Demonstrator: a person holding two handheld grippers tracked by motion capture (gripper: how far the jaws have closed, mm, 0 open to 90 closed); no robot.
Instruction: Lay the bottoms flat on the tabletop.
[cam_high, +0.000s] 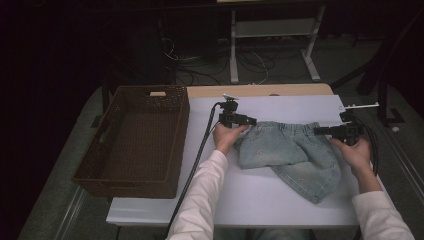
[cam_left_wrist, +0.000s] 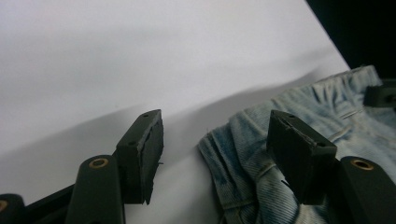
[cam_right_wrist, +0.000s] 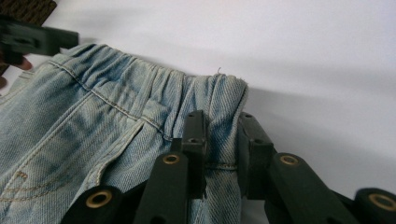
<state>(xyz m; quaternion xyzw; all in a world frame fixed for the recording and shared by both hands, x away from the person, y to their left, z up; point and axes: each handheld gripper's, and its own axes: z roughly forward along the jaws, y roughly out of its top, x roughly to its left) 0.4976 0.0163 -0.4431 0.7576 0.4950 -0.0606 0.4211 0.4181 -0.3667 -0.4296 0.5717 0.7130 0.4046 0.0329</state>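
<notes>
On the smooth white table, the right tool pinches crumpled denim shorts; left tool released.

jeans: folded, flat on white table
basket: left of the jeans
left gripper: at waistband's left corner
right gripper: at waistband's right end

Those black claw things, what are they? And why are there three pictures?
A person holds a squeezing tool in each hand; each has two black jaws. One picture looks down from above the white table. The other two come from small cameras riding on the tools. On the table lie small jeans, with a brown woven basket beside them. The right gripper pinches the jeans' stretchy waistband at one end. The left gripper is open, with one jaw over the denim at the waistband's other end and one over the table, gripping nothing yet.
</notes>
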